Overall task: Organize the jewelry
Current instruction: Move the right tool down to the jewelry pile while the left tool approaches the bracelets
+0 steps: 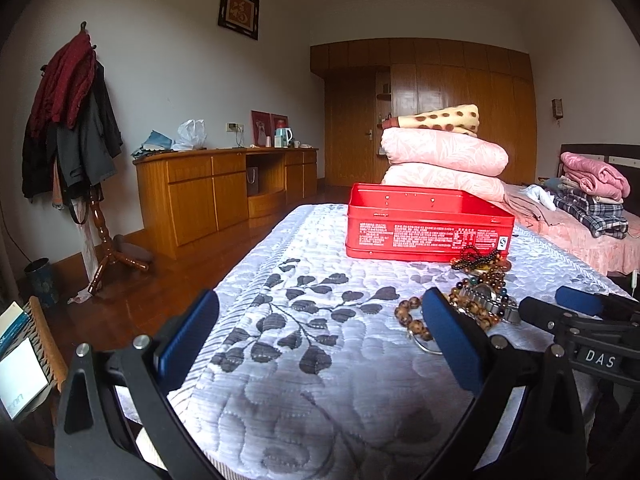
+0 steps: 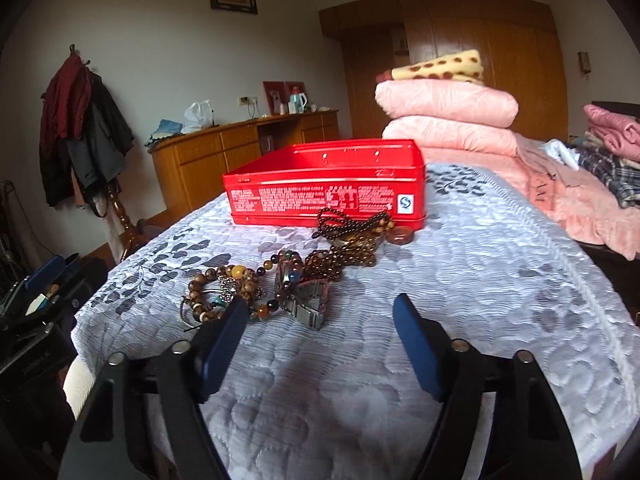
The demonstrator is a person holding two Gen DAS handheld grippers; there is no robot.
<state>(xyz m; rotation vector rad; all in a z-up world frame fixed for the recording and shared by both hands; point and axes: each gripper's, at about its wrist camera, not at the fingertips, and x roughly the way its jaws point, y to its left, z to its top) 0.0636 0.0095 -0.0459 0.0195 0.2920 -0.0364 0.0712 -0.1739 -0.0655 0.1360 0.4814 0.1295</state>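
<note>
Both your left gripper (image 1: 320,330) and right gripper (image 2: 318,334) stand open and empty over the quilted bed (image 2: 480,280), its tangled beaded bracelets (image 2: 256,280) perhaps hiding a watch beside the open red metal tin (image 2: 324,196).

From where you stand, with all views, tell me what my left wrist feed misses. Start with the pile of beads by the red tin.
Observer: On the right wrist view, the bead pile includes a metal watch band at its near edge, lying on the quilt.
Operator: Report the right tool; I see only one side of it.
Observer: The right tool is open with nothing between its fingers, short of the pile.
Operator: Check the tin's right end.
Observer: A dark bead string leans against the red tin, and a small round amber piece sits by its front right corner.
</note>
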